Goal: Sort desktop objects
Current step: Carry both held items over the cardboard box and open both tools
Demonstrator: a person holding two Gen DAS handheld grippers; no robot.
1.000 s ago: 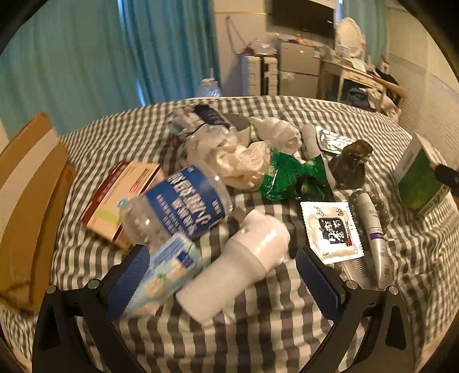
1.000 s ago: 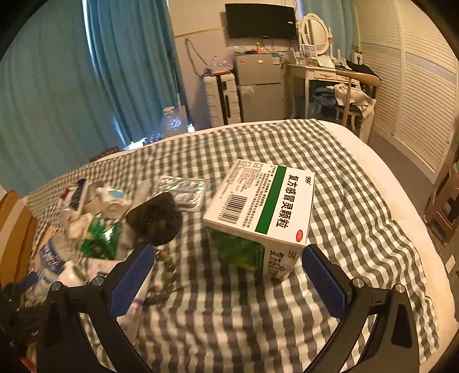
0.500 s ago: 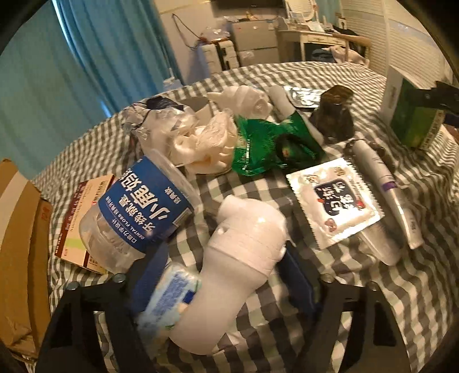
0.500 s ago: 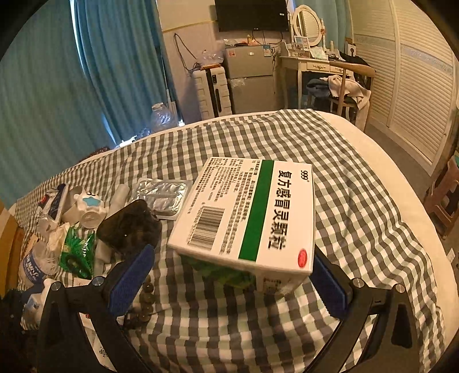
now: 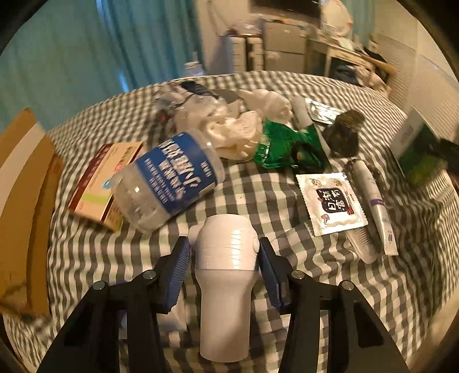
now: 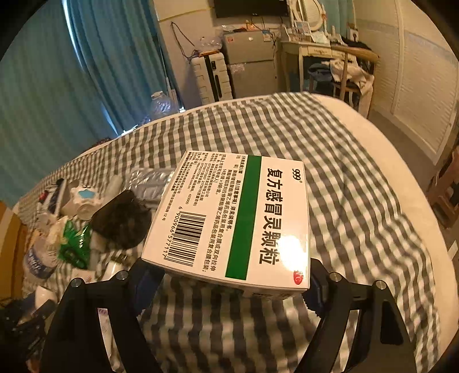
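Teal curtains [image 6: 94, 71] hung across the far wall, and a clear water jug [image 6: 159, 107] stood on the floor at their foot. A white suitcase [image 6: 210, 76] stood upright just beside a small grey fridge [image 6: 249, 66], with a dark television [image 6: 249, 7] mounted on the wall above. To the right stood a cream dressing table [image 6: 304, 53] with an oval mirror [image 6: 311, 13], and a wooden chair [image 6: 352, 71] draped with clothes sat in front of it. White louvred wardrobe doors [image 6: 421, 86] lined the right wall
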